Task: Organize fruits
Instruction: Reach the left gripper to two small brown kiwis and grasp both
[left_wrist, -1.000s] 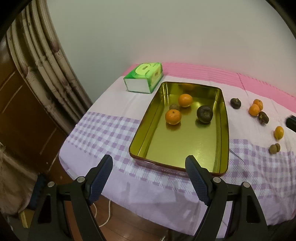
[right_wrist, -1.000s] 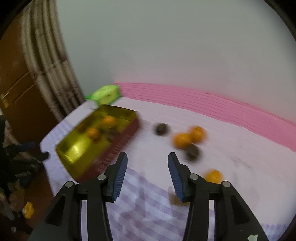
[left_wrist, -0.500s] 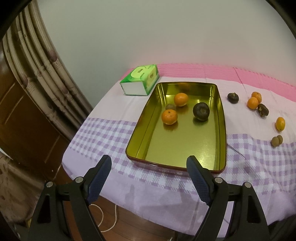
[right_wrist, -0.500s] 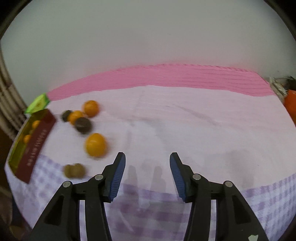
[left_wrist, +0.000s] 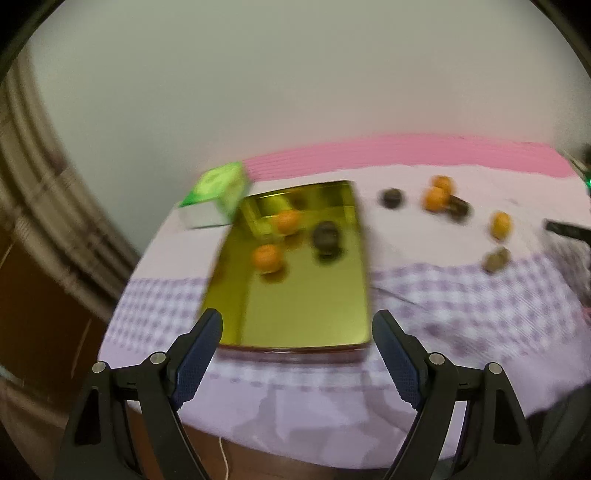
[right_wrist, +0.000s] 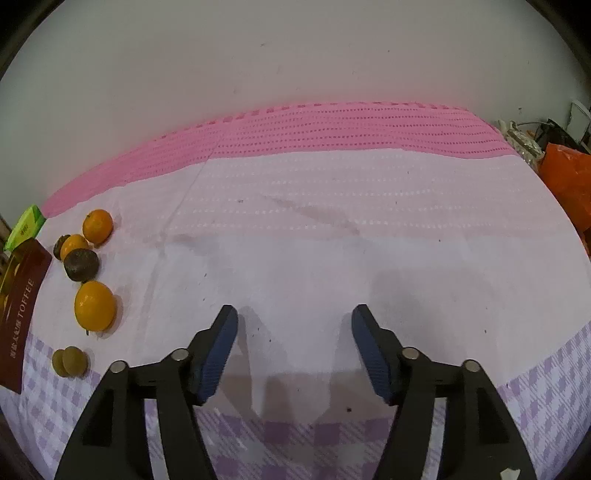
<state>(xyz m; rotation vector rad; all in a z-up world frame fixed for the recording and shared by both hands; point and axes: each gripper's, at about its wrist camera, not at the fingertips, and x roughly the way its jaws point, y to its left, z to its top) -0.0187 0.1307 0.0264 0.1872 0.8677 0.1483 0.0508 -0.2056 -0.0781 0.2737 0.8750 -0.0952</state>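
Tablecloth (right_wrist: 332, 240): three oranges (right_wrist: 95, 305), two dark fruits (right_wrist: 81, 264), loose.

On the table (left_wrist: 443, 295), the tin (left_wrist: 306, 295) holds three fruits; loose fruits (left_wrist: 437, 197) lie at its three o'clock, a box (left_wrist: 214, 199) at ten o'clock.

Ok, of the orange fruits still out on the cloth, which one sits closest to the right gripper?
The largest orange fruit, lying alone between the dark fruit and the small brownish pair. The other two oranges sit farther back.
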